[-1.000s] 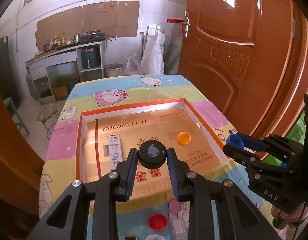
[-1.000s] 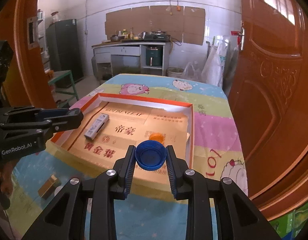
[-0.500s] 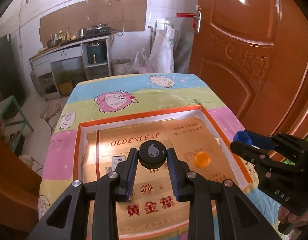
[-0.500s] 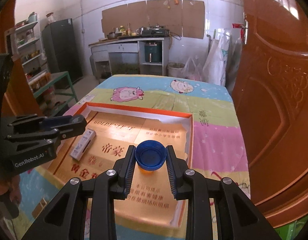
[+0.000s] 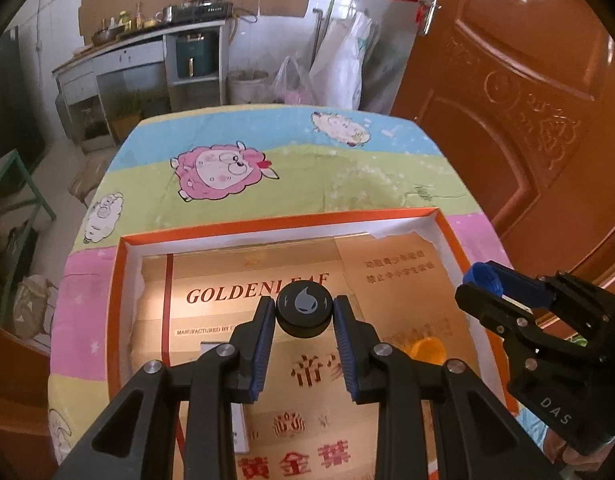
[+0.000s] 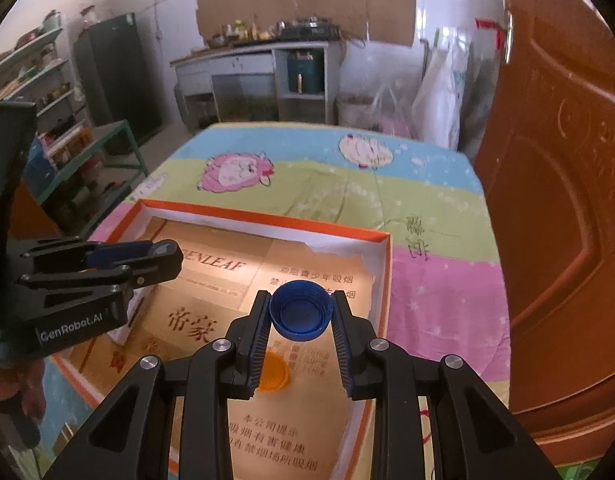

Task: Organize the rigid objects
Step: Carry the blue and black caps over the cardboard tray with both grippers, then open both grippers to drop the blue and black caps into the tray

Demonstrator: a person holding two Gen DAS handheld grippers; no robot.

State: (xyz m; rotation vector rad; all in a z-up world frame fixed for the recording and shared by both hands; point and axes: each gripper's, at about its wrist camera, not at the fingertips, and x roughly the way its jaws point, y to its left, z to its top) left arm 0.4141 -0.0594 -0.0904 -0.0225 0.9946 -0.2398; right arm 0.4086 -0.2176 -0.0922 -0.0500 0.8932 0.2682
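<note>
Left tongs (image 5: 304,316) grip black cap (image 5: 304,311) inside tray rim (image 5: 275,224).

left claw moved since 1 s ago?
Yes. The left claw, shut on the black cap, has moved forward over the tray: the cap now sits by the GOLDENLEAF print, and the tray's near rim has left view.

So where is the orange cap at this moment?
The orange cap lies on the cardboard lining of the orange-rimmed box, toward its right side; in the right wrist view it sits just below the blue cap held by the right gripper.
</note>
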